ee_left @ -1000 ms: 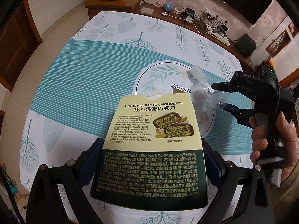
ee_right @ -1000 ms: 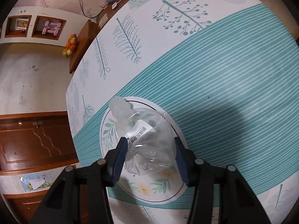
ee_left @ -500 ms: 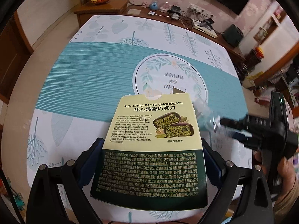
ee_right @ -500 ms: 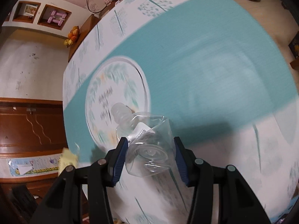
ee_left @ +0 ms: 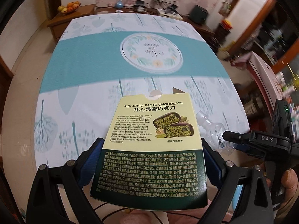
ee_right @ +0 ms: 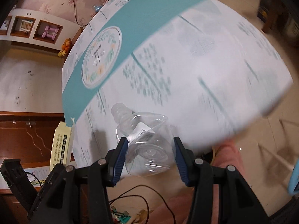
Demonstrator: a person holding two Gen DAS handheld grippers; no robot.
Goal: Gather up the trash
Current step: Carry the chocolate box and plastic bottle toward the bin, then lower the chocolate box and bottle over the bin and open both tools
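From the left wrist view, the left gripper (ee_left: 149, 160) is closed on the sides of a flat chocolate box (ee_left: 152, 145), which is held in the air above the near edge of the table (ee_left: 78, 69). The pads catch only the lower half of the box, so the long upper part sticks out free. If the squeeze is light, the thin card could bow and slide out between the pads. To the right, the right gripper (ee_left: 229, 141) carries a crushed clear bottle (ee_left: 214, 132) just beside the box; the two could knock together if the hands draw closer.

From the right wrist view, the right gripper (ee_right: 150, 154) is clamped across the base of the bottle (ee_right: 143, 141), with its neck pointing away over the table edge. Smooth, dented plastic gripped at the wide base may twist or pop out. The background is smeared, so I cannot tell where a bin stands. Cables (ee_right: 138, 196) lie on the floor below, and a dropped bottle could land among them.
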